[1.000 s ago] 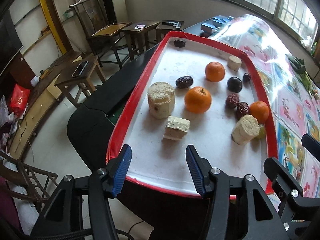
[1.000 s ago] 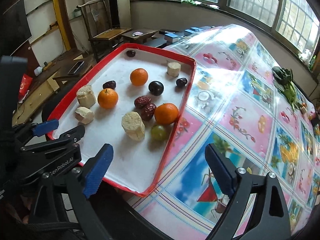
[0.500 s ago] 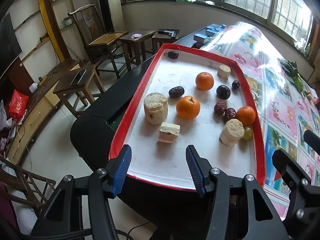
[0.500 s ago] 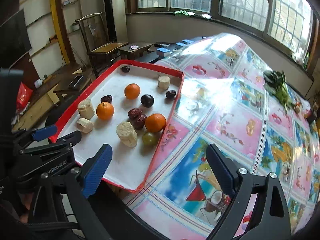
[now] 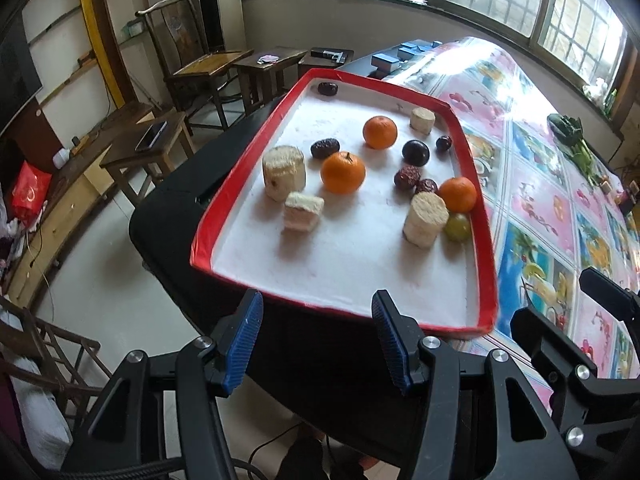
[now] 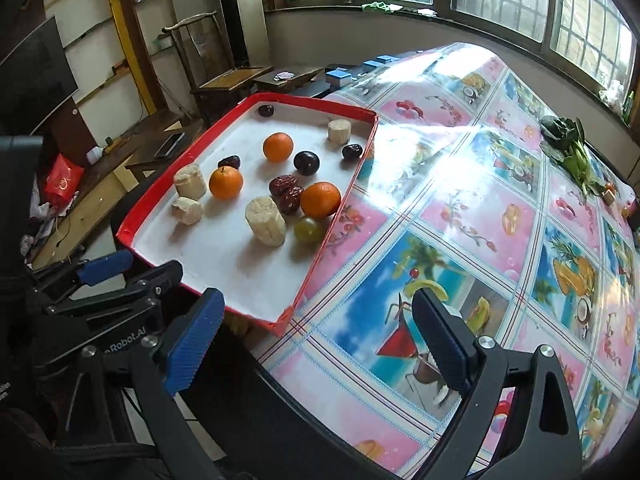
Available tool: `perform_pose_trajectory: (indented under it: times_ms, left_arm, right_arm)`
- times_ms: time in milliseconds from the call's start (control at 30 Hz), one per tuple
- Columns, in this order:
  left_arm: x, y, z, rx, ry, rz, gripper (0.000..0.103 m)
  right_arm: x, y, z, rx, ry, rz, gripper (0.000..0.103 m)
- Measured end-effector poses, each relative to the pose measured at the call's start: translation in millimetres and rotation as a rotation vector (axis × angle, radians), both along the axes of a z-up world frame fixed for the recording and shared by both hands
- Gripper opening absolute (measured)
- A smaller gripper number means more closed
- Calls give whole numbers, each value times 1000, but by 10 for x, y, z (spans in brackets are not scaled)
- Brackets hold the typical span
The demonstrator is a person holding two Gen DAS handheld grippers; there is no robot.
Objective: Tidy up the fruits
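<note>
Fruit tray (image 5: 486, 240) beyond left claw (image 5: 318, 340)

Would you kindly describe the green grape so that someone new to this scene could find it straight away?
Start at the red-rimmed white tray at the table's edge and go to the side bordering the patterned tablecloth. There the green grape sits between an orange and a pale cylinder. It is the only green piece in the tray.

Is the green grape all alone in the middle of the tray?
No, the green grape sits near the tray's right edge, tucked against an orange and a pale cylinder piece.
</note>
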State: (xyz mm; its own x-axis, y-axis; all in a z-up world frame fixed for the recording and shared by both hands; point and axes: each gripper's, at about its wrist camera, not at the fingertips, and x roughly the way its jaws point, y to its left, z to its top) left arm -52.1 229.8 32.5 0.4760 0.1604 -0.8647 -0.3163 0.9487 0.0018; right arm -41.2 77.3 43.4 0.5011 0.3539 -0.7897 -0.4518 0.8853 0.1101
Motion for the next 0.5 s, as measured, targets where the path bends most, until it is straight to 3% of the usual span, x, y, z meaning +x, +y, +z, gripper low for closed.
perform_pose_trajectory:
  times_ms: [500]
  left_arm:
    - [-274, -30, -51, 10, 15, 67, 57]
  right_arm:
    - [-276, -74, -34, -51, -2, 91, 95]
